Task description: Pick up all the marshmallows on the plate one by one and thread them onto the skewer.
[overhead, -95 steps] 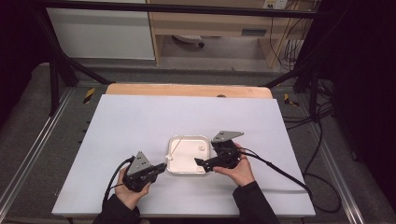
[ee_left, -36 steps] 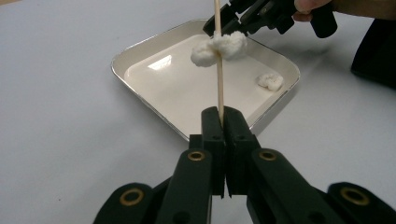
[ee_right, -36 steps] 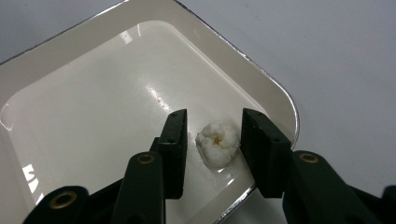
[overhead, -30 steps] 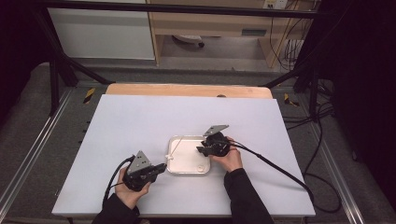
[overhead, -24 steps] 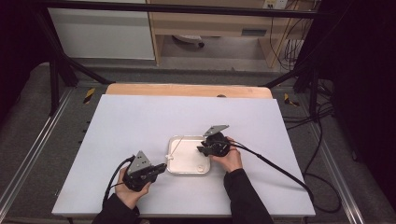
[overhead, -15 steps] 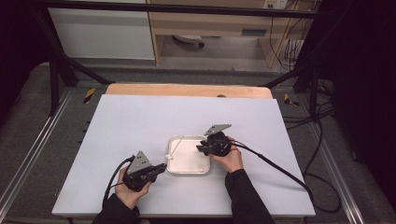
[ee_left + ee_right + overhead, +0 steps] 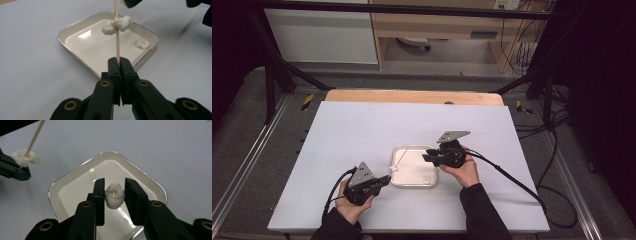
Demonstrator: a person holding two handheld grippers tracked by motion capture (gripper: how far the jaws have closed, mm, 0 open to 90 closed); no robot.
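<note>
Right gripper view — popcorn (image 7: 114, 195) between jaws

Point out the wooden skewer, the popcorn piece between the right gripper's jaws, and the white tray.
wooden skewer (image 7: 117, 47): left gripper view, bare shaft below the threaded pieces.
popcorn piece (image 7: 114, 195): right gripper view, its middle.
white tray (image 7: 75, 27): left gripper view, far-left rim.

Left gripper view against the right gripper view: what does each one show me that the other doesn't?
Left gripper view: the left gripper shut on the bottom end of a wooden skewer, seen close up, and a loose piece lying in the tray.

Right gripper view: the right gripper, its fingers clamped on one popcorn piece over the tray.

Shared: the white tray with its shiny rim, and the skewer with threaded popcorn on it.
</note>
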